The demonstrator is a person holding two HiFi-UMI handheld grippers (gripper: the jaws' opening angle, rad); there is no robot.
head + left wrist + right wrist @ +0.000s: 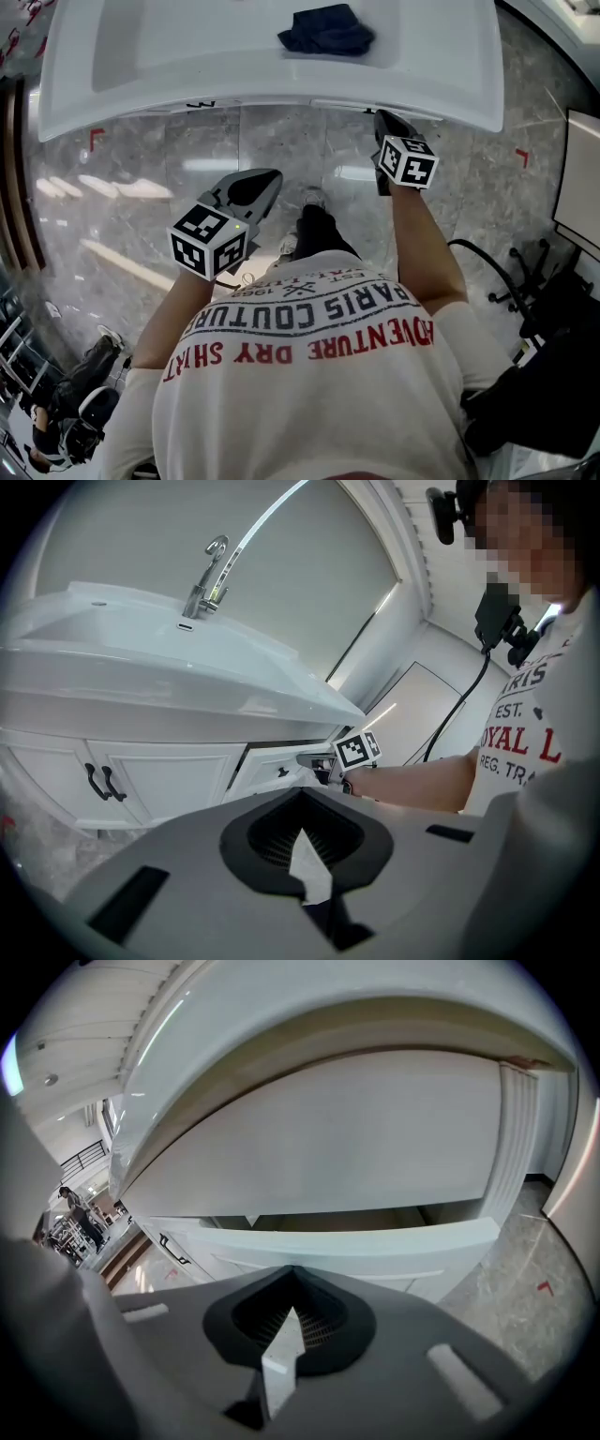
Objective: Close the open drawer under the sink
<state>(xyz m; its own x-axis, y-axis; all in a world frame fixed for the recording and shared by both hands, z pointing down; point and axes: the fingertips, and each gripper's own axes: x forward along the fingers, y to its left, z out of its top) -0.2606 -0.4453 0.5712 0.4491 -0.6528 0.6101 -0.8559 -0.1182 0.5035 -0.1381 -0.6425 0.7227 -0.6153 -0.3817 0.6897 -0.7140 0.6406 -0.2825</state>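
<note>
I see the drawer (375,1241) under the sink (262,75) pulled out, with a dark gap above its front. My right gripper (382,122) is near it, jaws clenched, empty. Left gripper (262,183) is farther back, jaws clenched, empty.

White sink (450,89), white drawer (375,1241), dark blue cloth (326,30), grey marbled floor (281,141)

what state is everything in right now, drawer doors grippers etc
drawer: open, pulled partway out
cabinet doors: shut
cloth: crumpled on the sink
left gripper: shut, empty
right gripper: shut, empty, by the drawer
</note>
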